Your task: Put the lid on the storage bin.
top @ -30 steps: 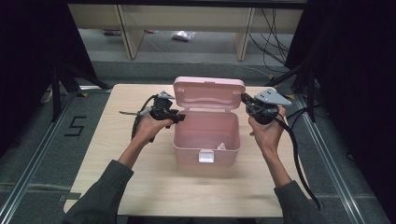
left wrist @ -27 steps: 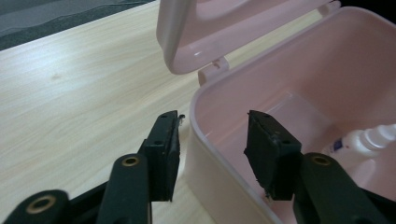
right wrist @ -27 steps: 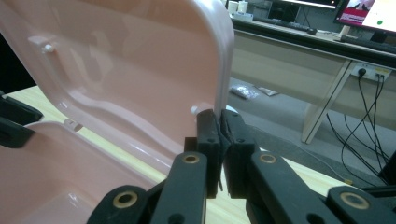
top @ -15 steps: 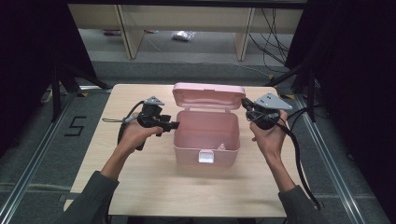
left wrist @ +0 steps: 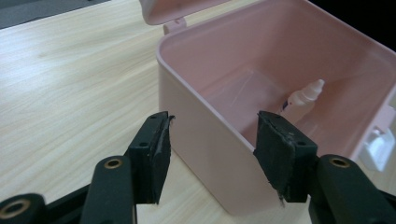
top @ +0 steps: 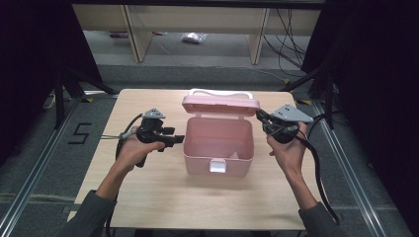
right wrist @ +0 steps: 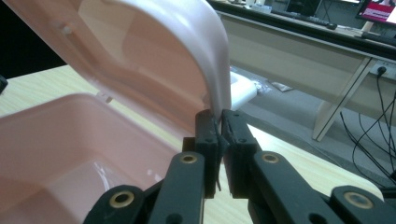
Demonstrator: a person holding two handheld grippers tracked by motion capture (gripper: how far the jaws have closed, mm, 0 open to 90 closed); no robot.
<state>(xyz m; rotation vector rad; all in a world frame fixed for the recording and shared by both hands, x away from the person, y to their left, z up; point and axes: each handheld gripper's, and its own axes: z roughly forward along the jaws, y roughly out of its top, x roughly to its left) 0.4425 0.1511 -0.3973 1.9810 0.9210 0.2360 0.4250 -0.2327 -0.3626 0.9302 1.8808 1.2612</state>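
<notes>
The left gripper (top: 174, 139) sits just beside the near-left wall of the pink box (top: 217, 160), its jaws wide apart and just been opening — nothing between the pads. In the left gripper view the box wall (left wrist: 205, 135) rises right ahead of the gap, with the left pad (left wrist: 156, 156) outside the box and the right pad (left wrist: 278, 156) in line with the inside. Down on the box floor lies a small white dropper bottle (left wrist: 301, 98), tipped on its side, well beyond the jaws.

Across the box, the right gripper (top: 261, 117) is up at the lid (top: 220, 104). Its jaws are pinched on the lid's rim (right wrist: 219, 100) — you can see the edge running down between the two black pads (right wrist: 205, 135). The lid stands raised, tilted back, its white handle (top: 221, 92) behind it.

All this on a pale wooden table (top: 148, 197). Farther off, a bench leg (top: 133, 34), loose cables (top: 289, 24) and a small clear bag (top: 191, 37) on the floor.
</notes>
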